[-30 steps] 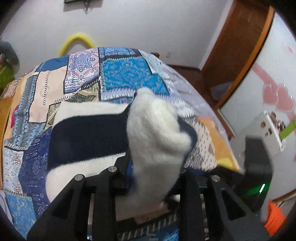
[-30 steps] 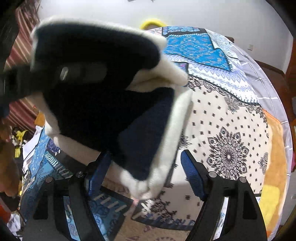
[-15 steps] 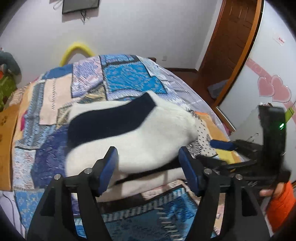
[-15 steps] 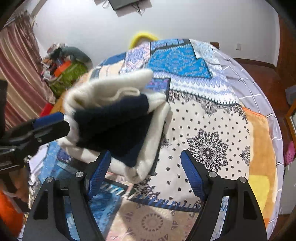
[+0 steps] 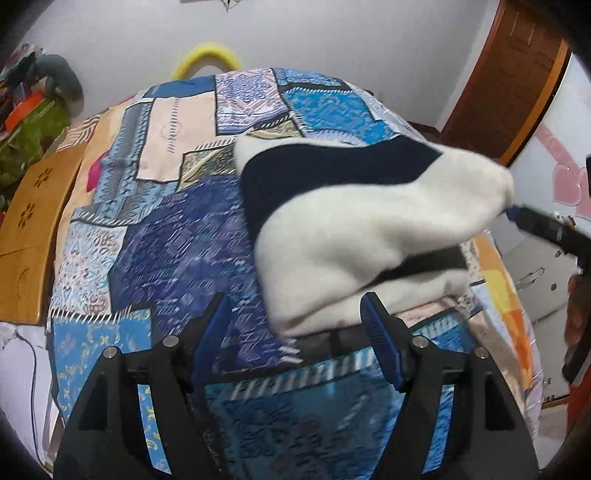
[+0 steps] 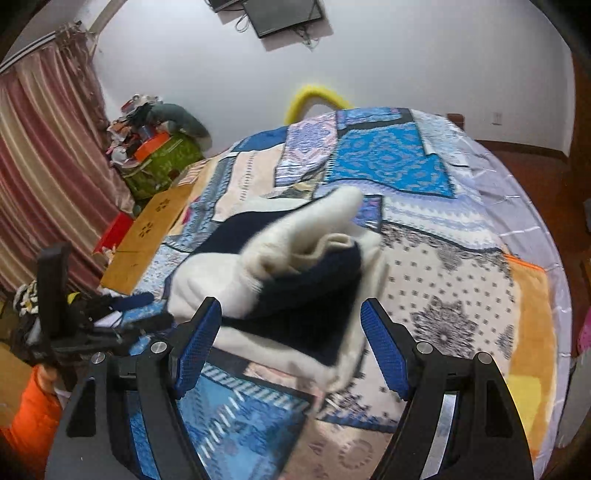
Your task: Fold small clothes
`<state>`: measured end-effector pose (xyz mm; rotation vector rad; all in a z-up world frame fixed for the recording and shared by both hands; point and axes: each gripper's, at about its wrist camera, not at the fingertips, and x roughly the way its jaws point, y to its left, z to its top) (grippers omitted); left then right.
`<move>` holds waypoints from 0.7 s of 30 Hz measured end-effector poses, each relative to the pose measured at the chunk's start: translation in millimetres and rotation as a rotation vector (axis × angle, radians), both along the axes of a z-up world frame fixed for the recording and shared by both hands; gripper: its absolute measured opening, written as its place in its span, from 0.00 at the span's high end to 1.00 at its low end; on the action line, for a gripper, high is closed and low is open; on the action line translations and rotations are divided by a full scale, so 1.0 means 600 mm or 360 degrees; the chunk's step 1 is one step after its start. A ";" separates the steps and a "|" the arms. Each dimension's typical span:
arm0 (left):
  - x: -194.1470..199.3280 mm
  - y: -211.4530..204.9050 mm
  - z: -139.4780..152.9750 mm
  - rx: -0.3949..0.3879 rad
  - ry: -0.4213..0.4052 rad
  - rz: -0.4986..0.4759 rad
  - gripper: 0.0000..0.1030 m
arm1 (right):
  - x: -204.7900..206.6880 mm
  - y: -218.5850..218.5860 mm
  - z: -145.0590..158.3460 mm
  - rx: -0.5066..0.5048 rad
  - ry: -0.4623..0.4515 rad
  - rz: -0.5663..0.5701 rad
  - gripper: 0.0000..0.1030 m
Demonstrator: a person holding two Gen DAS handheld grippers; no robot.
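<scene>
The jaws of the left gripper (image 5: 295, 325) are seen apart and opening, with nothing pressed between the blue pads; only patterned bedding shows in the gap. A second earlier these jaws were clamped on the fleece garment (image 5: 369, 229), which has since been let go and now lies in a loose folded heap on the bed, beyond and to the right of the left fingertips. The jaws of the right gripper (image 6: 291, 332) are held wide apart as before, and nothing is gripped; the white and navy garment is seen just past the pads, its near edge falling between them without being touched. In the earlier right view the garment was lifted and filled much of the frame; it is now lower and resting on the cover. In the right wrist view the left gripper is seen at the far left, held by a hand above an orange sleeve (image 6: 29, 413).

From left to right, the room is laid out thus: a striped curtain (image 6: 44, 177), a cluttered pile on a green-covered stand (image 6: 159, 162), a wooden board (image 5: 33, 221) beside the bed, the patchwork bedspread (image 5: 166, 221) in blues and creams, a yellow hoop (image 5: 207, 59) at its far end, a white wall with a mounted screen (image 6: 284, 14), and a wooden door (image 5: 517, 74).
</scene>
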<state>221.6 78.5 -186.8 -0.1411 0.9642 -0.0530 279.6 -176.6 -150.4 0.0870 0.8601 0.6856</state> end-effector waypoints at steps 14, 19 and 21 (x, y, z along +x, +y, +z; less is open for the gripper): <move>0.015 0.025 -0.060 0.0011 0.0040 0.0094 0.29 | 0.028 0.055 -0.019 -0.0003 0.0070 -0.0031 0.43; 0.015 0.033 -0.061 0.0000 0.0021 0.0103 0.29 | 0.025 0.062 -0.017 -0.0034 0.0043 -0.0008 0.64; 0.019 0.041 -0.068 -0.0022 0.0047 0.0126 0.29 | 0.022 0.063 -0.012 -0.0028 0.0022 -0.0011 0.71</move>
